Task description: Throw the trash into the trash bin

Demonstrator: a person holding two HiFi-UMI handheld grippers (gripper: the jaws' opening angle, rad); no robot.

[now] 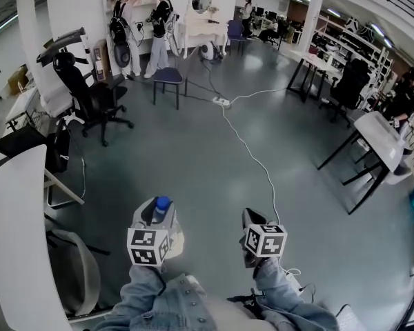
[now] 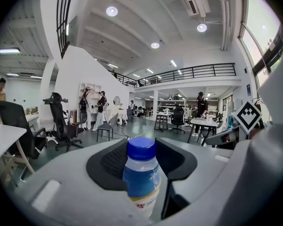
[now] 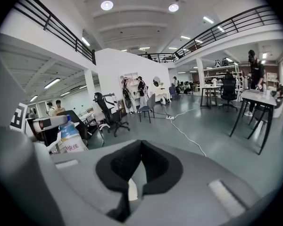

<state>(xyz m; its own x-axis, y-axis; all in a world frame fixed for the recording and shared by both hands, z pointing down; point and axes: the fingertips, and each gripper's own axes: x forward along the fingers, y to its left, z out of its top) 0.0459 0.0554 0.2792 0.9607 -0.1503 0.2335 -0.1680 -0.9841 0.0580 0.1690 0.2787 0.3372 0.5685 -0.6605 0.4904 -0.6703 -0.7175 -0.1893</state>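
My left gripper is shut on a small plastic bottle with a blue cap and a blue and white label. It holds the bottle upright, with the black pads on either side of its neck. The right gripper view shows the same bottle off to the left. My right gripper rides beside it over the floor, its pad tips together. A thin white sliver shows deep between its jaws; what it is I cannot tell. No trash bin is in any view.
Grey open floor stretches ahead, crossed by a white cable from a power strip. Black office chairs and a white desk are at left, a blue chair ahead, tables at right, people at the back.
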